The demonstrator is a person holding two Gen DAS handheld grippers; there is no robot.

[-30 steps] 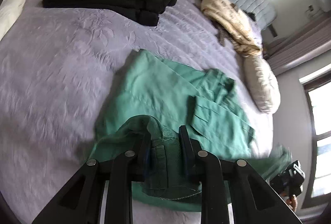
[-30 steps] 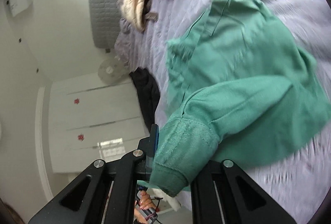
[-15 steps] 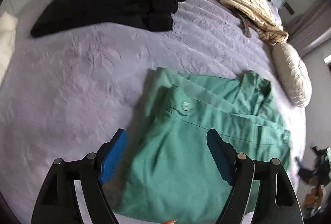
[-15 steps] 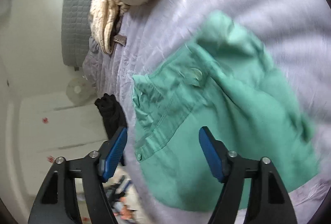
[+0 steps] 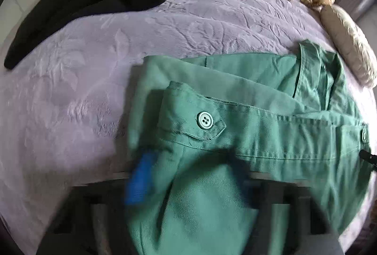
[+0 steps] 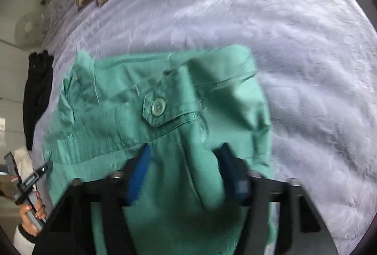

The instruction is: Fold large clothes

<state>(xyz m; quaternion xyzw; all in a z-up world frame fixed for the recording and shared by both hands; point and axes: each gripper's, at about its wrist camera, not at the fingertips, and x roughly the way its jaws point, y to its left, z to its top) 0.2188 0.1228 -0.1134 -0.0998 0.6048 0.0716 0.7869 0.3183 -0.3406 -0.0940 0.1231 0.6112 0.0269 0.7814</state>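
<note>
The green jacket (image 5: 247, 127) lies folded on the bed (image 5: 82, 102), its long axis across both views. The left gripper (image 5: 190, 179) is over its near left edge, the right gripper (image 6: 186, 167) over its near right. Each gripper's jaws have just been closing, part-open, cloth bunched between; grip unclear.

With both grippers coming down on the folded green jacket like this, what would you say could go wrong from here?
1. The left gripper and right gripper, jaws just closing, each straddle a raised ridge of the green jacket; they may pinch only the top layer, so the fold could open.
2. The grips sit near the jacket's near edge, so lifting could let the far collar sag and slide out of line.
3. Dragging it might ruck the bedspread.
</note>
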